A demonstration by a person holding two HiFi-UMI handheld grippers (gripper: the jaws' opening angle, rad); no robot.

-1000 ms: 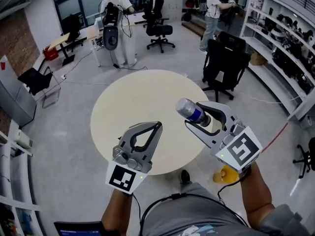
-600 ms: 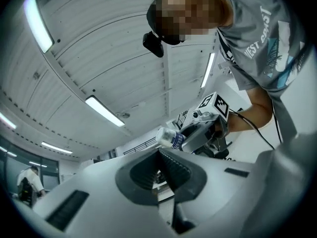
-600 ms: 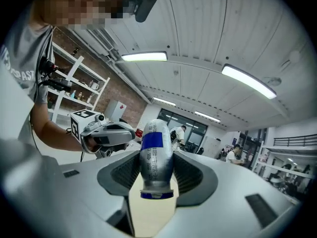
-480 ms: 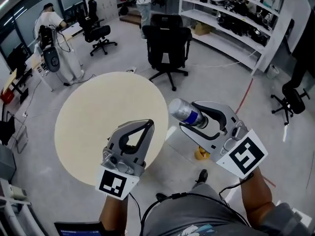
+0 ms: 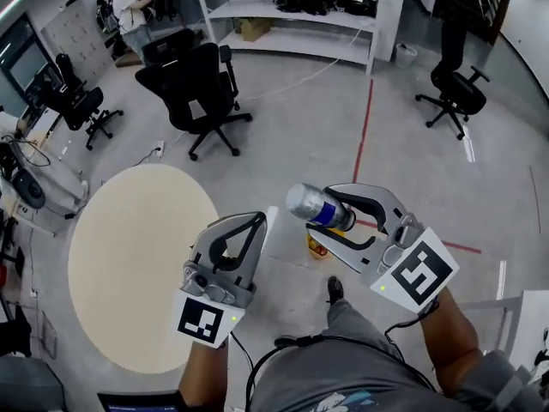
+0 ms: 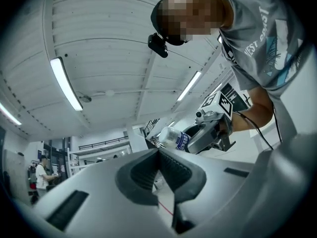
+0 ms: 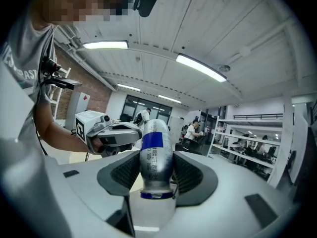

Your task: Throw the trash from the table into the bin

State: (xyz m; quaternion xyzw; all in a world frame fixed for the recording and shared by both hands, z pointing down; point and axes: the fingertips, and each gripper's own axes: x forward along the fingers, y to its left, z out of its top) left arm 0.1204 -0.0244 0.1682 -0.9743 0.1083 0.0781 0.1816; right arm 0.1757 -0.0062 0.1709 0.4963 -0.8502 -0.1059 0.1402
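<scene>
Gripping silver-and-blue drink can (image 5: 314,205) mid-body in my right gripper (image 5: 328,210) | judged light, thin-walled, slick, dentable: squeeze gently | my left gripper (image 5: 256,220) pinched together, empty.

The can (image 5: 319,206) is shown as smooth, shiny metal with a glossy blue band. The left gripper (image 5: 256,220) and right gripper (image 5: 322,210) are finished in matt grey plastic with ribbed black pads (image 7: 189,172). The table (image 5: 129,264) is seen pale, smooth and matt.
</scene>
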